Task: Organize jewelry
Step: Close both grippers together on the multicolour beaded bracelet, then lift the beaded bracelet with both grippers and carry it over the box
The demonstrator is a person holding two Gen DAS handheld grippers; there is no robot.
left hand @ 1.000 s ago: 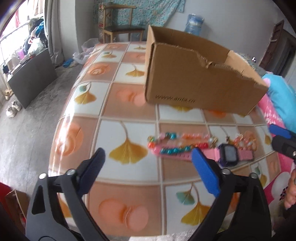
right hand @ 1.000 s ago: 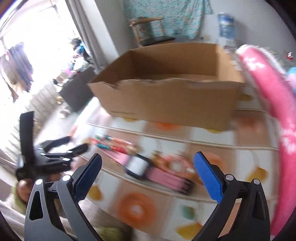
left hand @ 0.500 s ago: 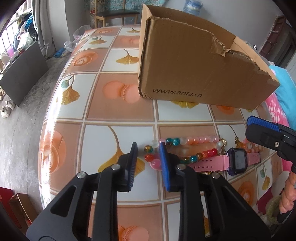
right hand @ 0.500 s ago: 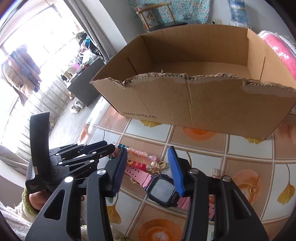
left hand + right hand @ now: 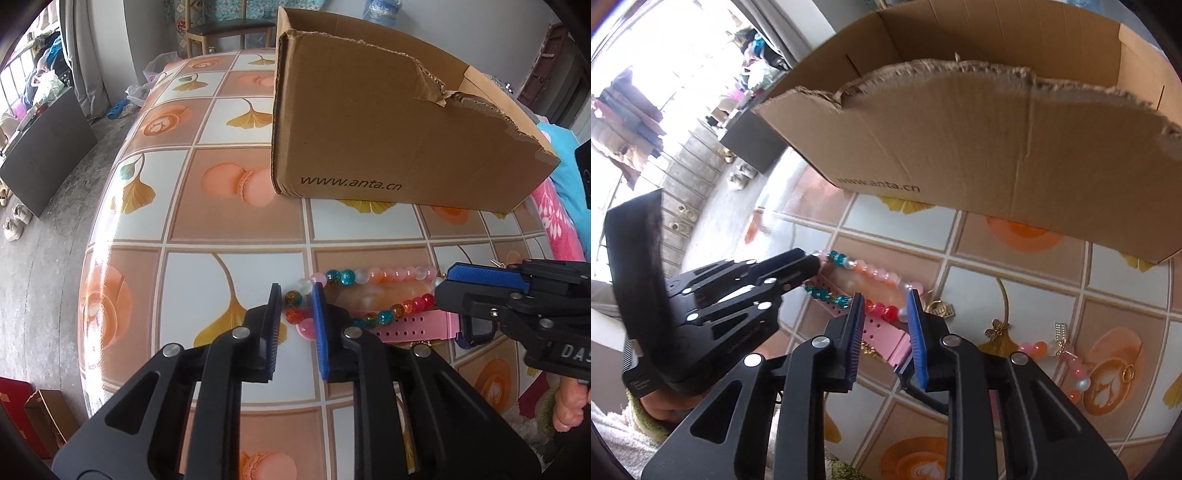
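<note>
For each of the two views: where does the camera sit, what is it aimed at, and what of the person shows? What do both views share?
Left wrist: on the left gripper, angled down at the bead necklace's left end; jaws closing around beads; fingers under the right gripper.
Right wrist: on the right gripper, angled down at the necklace's right end and the pink watch strap; jaws closing; left gripper at left.
Shared: necklace, cardboard box, tiled tablecloth.

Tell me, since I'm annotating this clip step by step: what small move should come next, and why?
Probably finish closing both grippers, then lift together. The left gripper is closing around the left end of the bead necklace; the right gripper is closing around its red beads at the other end. The necklace lies on the table, in front of the open cardboard box.
</note>
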